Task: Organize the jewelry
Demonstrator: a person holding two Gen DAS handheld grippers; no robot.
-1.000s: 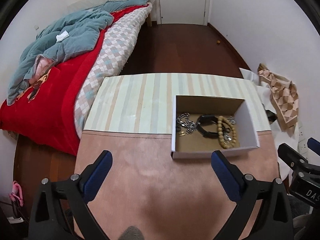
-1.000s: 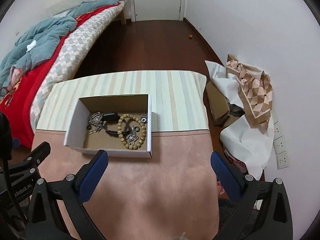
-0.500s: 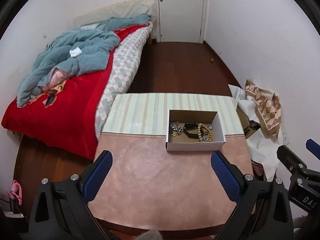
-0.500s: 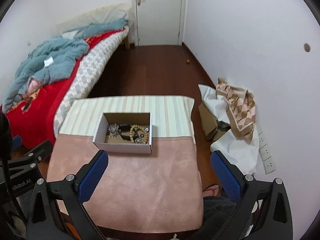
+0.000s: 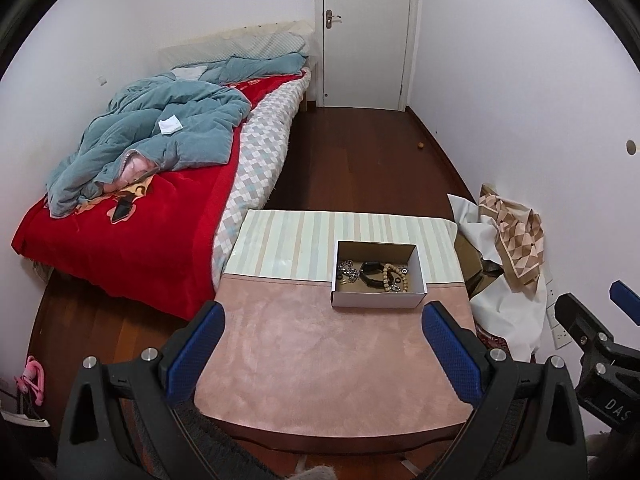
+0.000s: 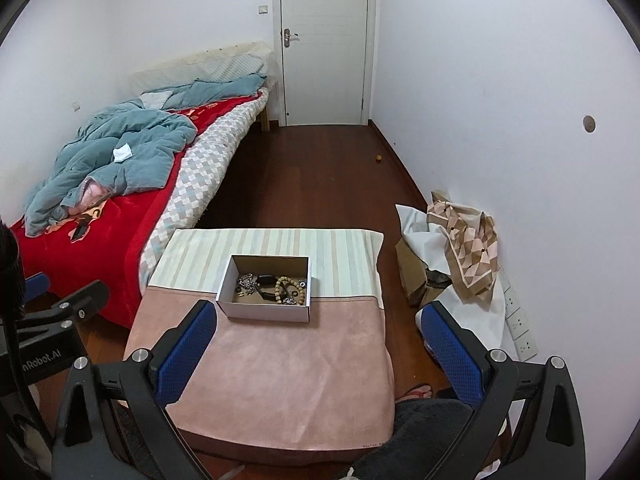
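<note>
A small white cardboard box (image 5: 376, 302) stands on the table where the pink cloth meets the striped cloth; it also shows in the right wrist view (image 6: 266, 312). Inside lie a wooden bead bracelet (image 5: 390, 278), a black band (image 5: 370, 274) and silver chains (image 5: 349, 270). My left gripper (image 5: 322, 354) is open and empty, held back above the table's near edge. My right gripper (image 6: 316, 354) is open and empty, also well short of the box. The right gripper's body shows at the left view's right edge (image 5: 592, 344).
The table carries a pink cloth (image 5: 332, 364) and a striped cloth (image 5: 304, 240). A bed with red blanket (image 5: 132, 220) stands at left. Bags and patterned cloth (image 5: 512, 232) lie by the right wall. A white door (image 5: 364, 32) is at the far end.
Both grippers have pulled back and up from the box, so the table and box look much smaller and more of the room shows. Both stayed open and empty.
</note>
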